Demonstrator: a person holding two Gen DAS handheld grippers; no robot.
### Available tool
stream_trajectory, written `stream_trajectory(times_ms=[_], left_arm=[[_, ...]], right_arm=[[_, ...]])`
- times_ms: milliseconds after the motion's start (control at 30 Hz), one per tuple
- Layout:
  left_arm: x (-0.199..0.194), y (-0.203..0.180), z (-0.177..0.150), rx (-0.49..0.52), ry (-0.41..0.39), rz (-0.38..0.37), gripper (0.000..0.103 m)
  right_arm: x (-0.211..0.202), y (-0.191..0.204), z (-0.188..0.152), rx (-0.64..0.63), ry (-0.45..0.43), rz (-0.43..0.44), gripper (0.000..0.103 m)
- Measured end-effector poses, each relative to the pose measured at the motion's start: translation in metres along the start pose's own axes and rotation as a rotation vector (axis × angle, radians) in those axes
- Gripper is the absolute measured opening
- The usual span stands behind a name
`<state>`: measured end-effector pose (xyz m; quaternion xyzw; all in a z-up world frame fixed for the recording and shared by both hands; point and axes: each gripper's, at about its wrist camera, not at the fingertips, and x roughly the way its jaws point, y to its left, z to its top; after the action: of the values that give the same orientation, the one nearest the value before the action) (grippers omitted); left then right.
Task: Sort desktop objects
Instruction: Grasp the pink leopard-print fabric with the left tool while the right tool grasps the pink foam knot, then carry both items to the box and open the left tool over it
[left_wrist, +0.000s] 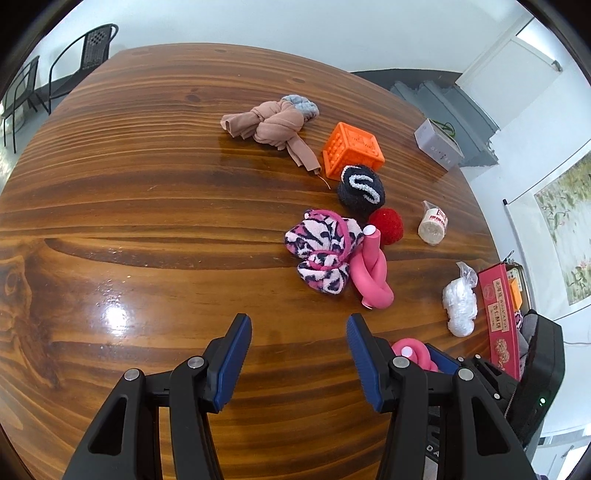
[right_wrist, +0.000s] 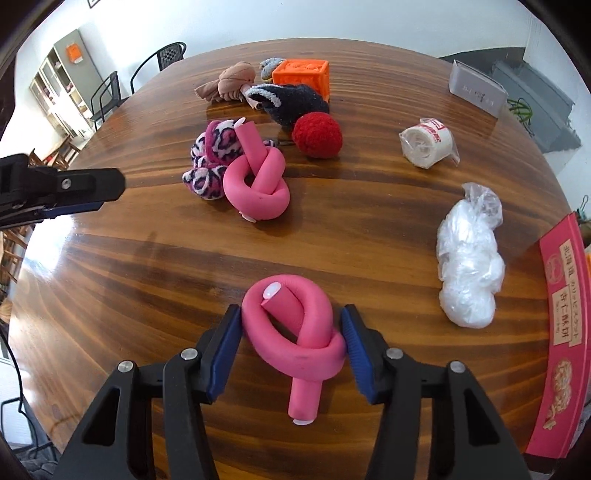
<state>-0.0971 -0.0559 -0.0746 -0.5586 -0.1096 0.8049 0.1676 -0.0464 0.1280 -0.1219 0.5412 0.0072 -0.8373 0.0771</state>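
Right gripper (right_wrist: 291, 334) clamps a knotted pink foam tube (right_wrist: 295, 332); left gripper (left_wrist: 299, 354) gapes wide, empty.

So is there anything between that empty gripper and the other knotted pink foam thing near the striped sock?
Nothing visible. The open left gripper faces bare wooden table up to the knotted pink foam tube, which touches the pink striped fuzzy sock on one side.

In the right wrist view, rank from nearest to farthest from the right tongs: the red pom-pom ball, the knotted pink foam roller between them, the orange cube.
1. Knotted pink foam roller, between the right tongs.
2. Red pom-pom ball, mid-table, slightly right.
3. Orange cube, at the far side.
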Motion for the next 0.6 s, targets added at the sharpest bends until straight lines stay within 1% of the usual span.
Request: stream_trajectory(times_ms=[100,367,600], left_arm=[[0.010,-0.004,0.008,0.027,0.007,0.000,0.055],[0.037,-0.015,0.031,0.072,0.024,-0.014,0.055],[0.068,-0.027,0.048,0.131,0.038,0.006,0.055]], right_arm=[[-0.002,-0.003,-0.003,0.017,0.002,-0.004,0.058],[-0.011,-0.025,-0.020,0.129,0.016,-0.069,0.058],[-0.021,-0.024,-0.040,0.180,0.022,-0.075,0.058]])
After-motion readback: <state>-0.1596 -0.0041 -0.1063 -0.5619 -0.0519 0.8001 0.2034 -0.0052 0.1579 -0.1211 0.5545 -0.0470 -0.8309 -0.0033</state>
